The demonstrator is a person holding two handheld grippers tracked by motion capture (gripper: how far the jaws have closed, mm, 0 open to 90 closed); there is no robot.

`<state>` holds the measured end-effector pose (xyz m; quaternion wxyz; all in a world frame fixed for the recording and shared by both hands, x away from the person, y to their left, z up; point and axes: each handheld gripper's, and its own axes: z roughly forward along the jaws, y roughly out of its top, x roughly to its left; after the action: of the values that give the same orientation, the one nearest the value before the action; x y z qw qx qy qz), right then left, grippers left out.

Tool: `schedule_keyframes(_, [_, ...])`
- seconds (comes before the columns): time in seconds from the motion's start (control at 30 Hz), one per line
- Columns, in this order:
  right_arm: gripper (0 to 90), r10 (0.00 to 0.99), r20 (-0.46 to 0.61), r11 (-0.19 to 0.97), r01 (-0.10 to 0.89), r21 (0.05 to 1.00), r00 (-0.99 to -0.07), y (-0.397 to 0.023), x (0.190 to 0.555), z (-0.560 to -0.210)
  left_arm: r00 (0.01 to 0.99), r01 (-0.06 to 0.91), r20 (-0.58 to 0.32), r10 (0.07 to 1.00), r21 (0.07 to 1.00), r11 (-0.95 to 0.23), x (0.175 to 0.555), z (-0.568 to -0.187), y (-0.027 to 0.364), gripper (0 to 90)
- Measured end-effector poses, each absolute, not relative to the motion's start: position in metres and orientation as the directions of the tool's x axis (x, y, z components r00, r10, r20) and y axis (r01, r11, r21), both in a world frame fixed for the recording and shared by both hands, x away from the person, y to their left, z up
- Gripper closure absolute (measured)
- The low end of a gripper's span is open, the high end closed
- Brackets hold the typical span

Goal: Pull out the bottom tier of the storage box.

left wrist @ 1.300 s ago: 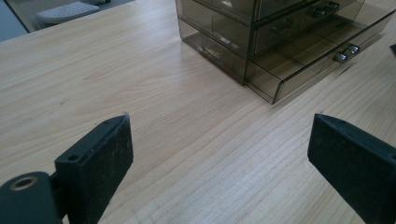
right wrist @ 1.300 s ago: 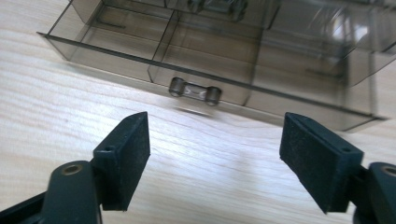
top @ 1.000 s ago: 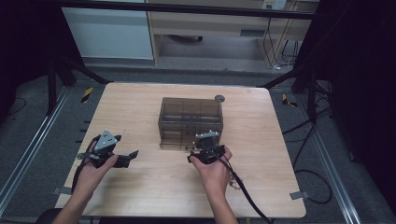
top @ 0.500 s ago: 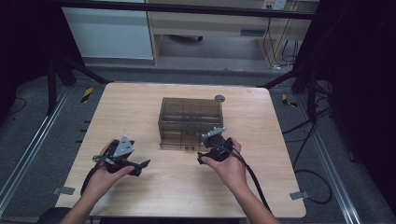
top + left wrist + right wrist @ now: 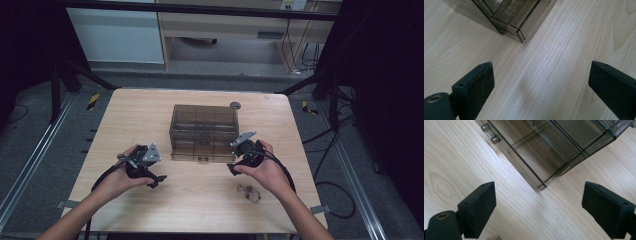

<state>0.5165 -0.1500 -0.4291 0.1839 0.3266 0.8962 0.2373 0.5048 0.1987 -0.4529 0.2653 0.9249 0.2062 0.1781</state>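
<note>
- Table (image 5: pixel 150 107) is carrying a smoky see-through drawer box (image 5: pixel 203 132) near its middle; the high view is also showing a small round dark disc (image 5: pixel 235 105) just behind the box's right rear corner and a small clear glinting item (image 5: pixel 248 191) near the front edge, too small to identify.
- Box compartments are looking empty in the right gripper view; small knob (image 5: pixel 490 135) is sitting on its front panel.
- Left gripper (image 5: pixel 160 178) is hovering front-left of the box, jaws spread wide with nothing between; box corner (image 5: pixel 520 37) is lying ahead, apart.
- Right gripper (image 5: pixel 231 169) is sitting just beside the box's front right corner (image 5: pixel 541 185), jaws having just been opening, standing wide, bare wood between them.
</note>
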Motion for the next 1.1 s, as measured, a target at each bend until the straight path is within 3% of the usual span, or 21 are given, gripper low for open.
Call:
schedule_keyframes(0.23, [24.4,0.617,-0.224,0.737,0.453,0.501,-0.755,-0.157,0.516,-0.435,0.866,0.28,0.221,0.448,0.528,-0.802,0.52,-0.447,0.196,11.7])
schedule_keyframes(0.47, [37.4,0.547,-0.255,0.792,0.396,0.464,-0.797,-0.16,0.522,-0.439,0.865,0.277,0.225,0.449,0.533,-0.8,0.527,-0.445,0.195,26.1])
schedule_keyframes(0.7, [48.4,0.509,-0.273,0.823,0.37,0.43,-0.816,-0.16,0.528,-0.443,0.868,0.266,0.234,0.439,0.527,-0.807,0.53,-0.442,0.195,31.6])
schedule_keyframes(0.83, [56.7,0.488,-0.264,0.832,0.352,0.428,-0.832,-0.157,0.534,-0.446,0.879,0.247,0.236,0.414,0.518,-0.819,0.53,-0.442,0.191,40.8])
schedule_keyframes(1.1, [64.5,0.462,-0.275,0.851,0.335,0.404,-0.843,-0.152,0.537,-0.453,0.88,0.242,0.252,0.402,0.49,-0.837,0.536,-0.452,0.18,46.9])
